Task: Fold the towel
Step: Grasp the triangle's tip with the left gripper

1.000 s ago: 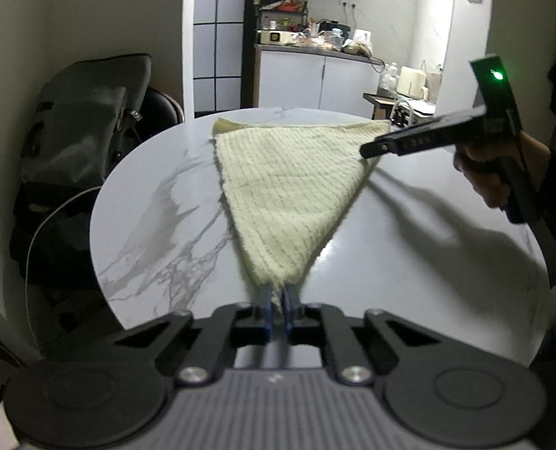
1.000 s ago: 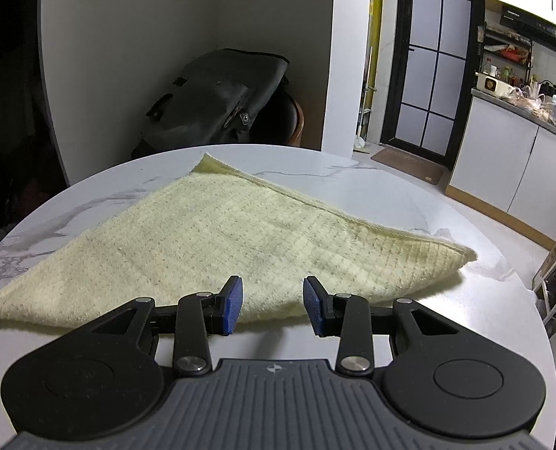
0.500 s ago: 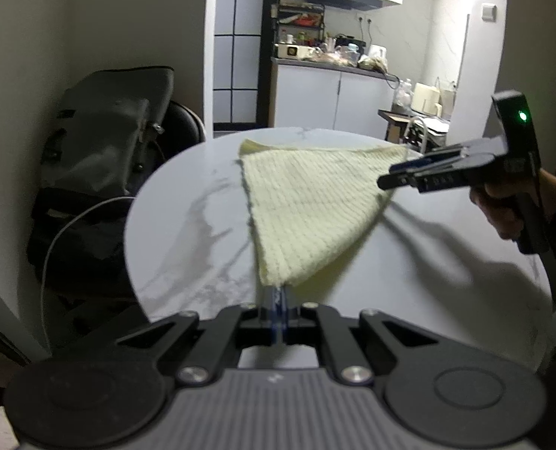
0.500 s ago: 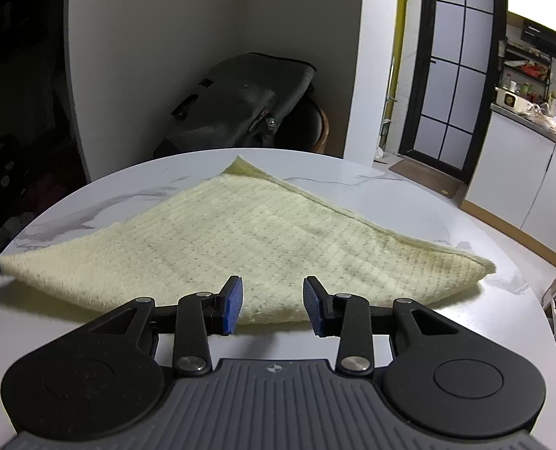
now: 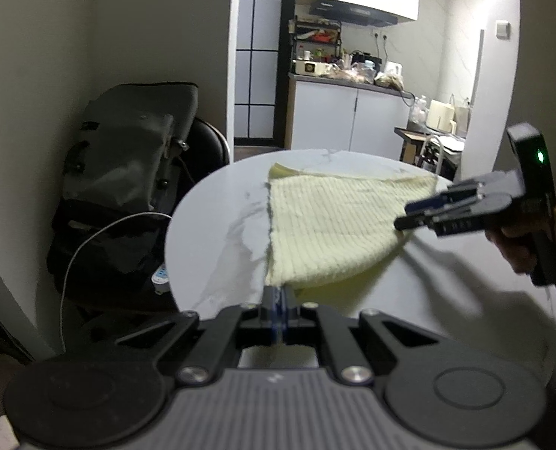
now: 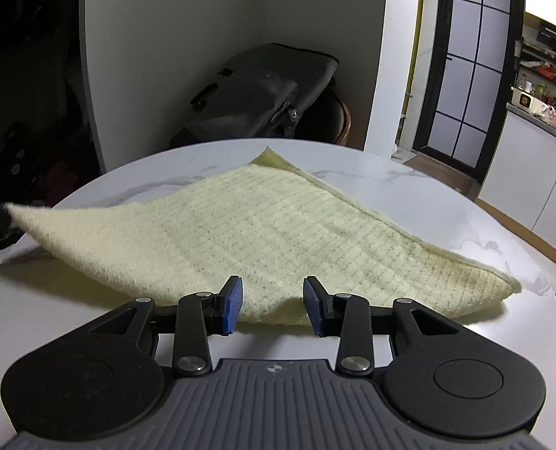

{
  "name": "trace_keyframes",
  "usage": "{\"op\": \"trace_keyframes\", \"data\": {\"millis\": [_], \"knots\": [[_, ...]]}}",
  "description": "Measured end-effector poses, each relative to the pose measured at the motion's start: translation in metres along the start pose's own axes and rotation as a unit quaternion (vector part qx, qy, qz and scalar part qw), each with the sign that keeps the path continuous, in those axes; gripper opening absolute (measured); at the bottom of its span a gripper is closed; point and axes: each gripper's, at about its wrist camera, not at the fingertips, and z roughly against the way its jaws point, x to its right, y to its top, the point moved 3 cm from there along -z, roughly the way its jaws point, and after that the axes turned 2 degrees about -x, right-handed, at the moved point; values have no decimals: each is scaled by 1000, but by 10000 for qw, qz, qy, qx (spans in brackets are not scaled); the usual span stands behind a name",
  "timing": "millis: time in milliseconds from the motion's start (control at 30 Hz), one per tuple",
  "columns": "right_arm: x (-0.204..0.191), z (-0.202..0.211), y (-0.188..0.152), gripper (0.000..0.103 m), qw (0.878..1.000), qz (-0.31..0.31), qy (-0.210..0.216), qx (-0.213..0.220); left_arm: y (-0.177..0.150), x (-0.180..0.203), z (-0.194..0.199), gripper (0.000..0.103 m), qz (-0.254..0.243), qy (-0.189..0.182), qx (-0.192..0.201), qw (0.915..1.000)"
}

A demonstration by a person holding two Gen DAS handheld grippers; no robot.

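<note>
We look along our right gripper [image 6: 272, 305], its blue-padded fingers [image 6: 232, 303] spread apart with nothing between them, just near the close edge of the pale yellow towel [image 6: 278, 232]. The towel lies on the round white marble table [image 6: 427, 195], folded to a rough triangle. Its left corner [image 6: 13, 210] is lifted off the tabletop; its far corner points toward a dark backpack [image 6: 263, 90] beyond the table.

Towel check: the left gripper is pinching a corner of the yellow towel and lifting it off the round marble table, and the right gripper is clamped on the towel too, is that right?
Not quite. The right gripper is not clamped on the towel: the right wrist view shows its jaws open, with the towel's edge just ahead of them. The rest holds: the left gripper pinches a corner, lifted off the round marble table.
</note>
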Motion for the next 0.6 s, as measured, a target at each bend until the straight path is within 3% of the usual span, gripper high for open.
{"op": "trace_keyframes", "data": {"millis": [600], "knots": [[-24, -1, -8, 40, 9991, -353, -249, -14, 41, -12, 8, 2, 303, -376, 627, 9969]]}}
